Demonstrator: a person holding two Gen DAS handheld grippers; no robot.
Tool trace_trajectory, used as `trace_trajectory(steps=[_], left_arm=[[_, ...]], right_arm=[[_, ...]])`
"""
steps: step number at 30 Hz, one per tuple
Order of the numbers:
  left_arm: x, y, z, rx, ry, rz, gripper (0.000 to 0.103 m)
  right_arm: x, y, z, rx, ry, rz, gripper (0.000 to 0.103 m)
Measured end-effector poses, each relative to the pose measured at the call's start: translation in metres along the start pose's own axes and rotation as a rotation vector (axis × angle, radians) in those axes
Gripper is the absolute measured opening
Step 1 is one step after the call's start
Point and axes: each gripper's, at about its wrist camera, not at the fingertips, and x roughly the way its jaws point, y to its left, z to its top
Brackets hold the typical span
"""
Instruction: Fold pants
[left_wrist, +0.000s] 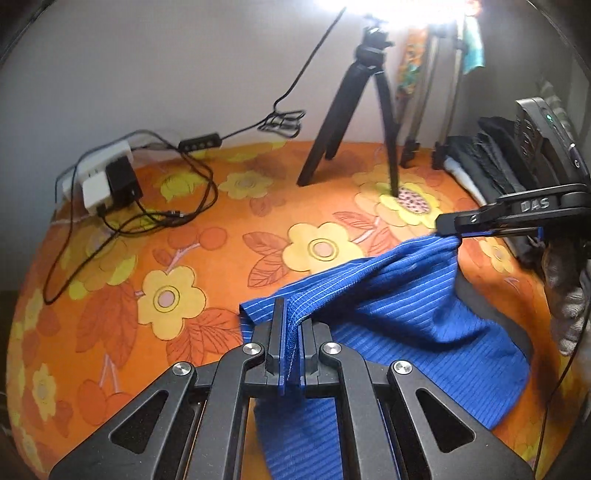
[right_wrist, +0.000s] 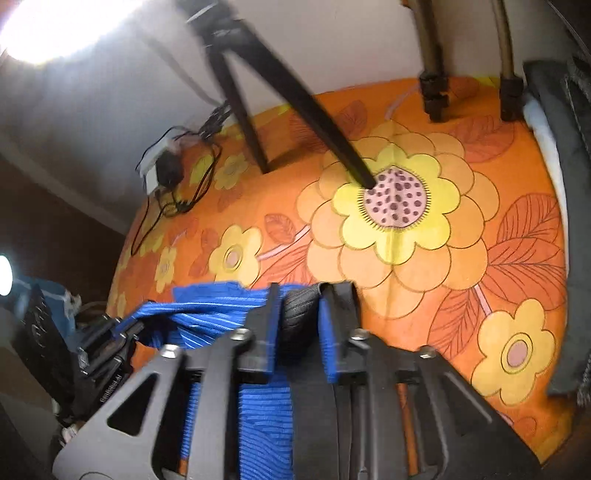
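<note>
left gripper (left_wrist: 291, 332) clamps pants (left_wrist: 406, 295) edge | right gripper (right_wrist: 299, 314) clamps edge | tripod (left_wrist: 354, 122) beyond

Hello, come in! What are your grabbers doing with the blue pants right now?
Left gripper shut on blue pants. Right gripper shut on the other edge, fabric lifted between them. Black tripod stands just beyond, on the orange floral cloth.

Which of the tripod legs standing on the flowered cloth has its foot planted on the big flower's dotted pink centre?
The black tripod's nearest leg: its tip meets the dotted centre. Its other black legs land behind on orange cloth, and the brownish stand's legs stand back by the wall.
</note>
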Motion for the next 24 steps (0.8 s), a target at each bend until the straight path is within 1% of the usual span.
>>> trace_trajectory(steps=[2,3,4,5,7,9,11,13,15,18,19,21,24], left_arm=[[0.008,0.004,0.001,-0.020,0.018,0.000,0.005],[0.011,0.005,0.002,-0.024,0.022,0.010,0.006],[0.012,0.006,0.002,-0.026,0.022,0.020,0.015],[0.012,0.007,0.003,-0.031,0.017,0.039,0.027],[0.007,0.010,0.004,-0.035,-0.004,0.060,0.040],[0.001,0.011,0.004,-0.029,-0.021,0.073,0.040],[-0.006,0.012,0.004,-0.027,-0.032,0.088,0.045],[-0.016,0.010,0.002,-0.016,-0.040,0.085,0.045],[-0.025,0.004,-0.003,0.015,-0.043,0.080,0.045],[-0.041,-0.016,-0.018,0.075,-0.040,0.031,0.045],[-0.046,-0.025,-0.025,0.095,-0.035,0.008,0.045],[-0.053,-0.046,-0.040,0.146,-0.011,-0.039,0.045],[-0.054,-0.073,-0.057,0.211,0.032,-0.094,0.045]], right_arm=[[-0.003,-0.012,0.003,0.043,-0.031,-0.003,0.062],[-0.005,-0.018,0.004,0.064,-0.046,-0.002,0.063],[-0.007,-0.025,0.005,0.085,-0.051,0.000,0.063],[-0.010,-0.031,0.004,0.099,-0.056,0.002,0.063],[-0.016,-0.037,0.001,0.104,-0.074,-0.001,0.063],[-0.020,-0.035,-0.005,0.060,-0.076,0.003,0.063],[-0.023,-0.026,-0.013,-0.003,-0.077,-0.001,0.063],[-0.022,-0.018,-0.022,-0.052,-0.065,0.012,0.061],[-0.020,-0.012,-0.033,-0.083,-0.038,0.024,0.057],[-0.019,-0.005,-0.048,-0.141,-0.021,0.016,0.050],[-0.020,-0.004,-0.051,-0.161,-0.026,0.006,0.049],[-0.024,-0.003,-0.051,-0.174,-0.054,0.000,0.049],[-0.026,0.003,-0.040,-0.177,-0.094,0.017,0.049]])
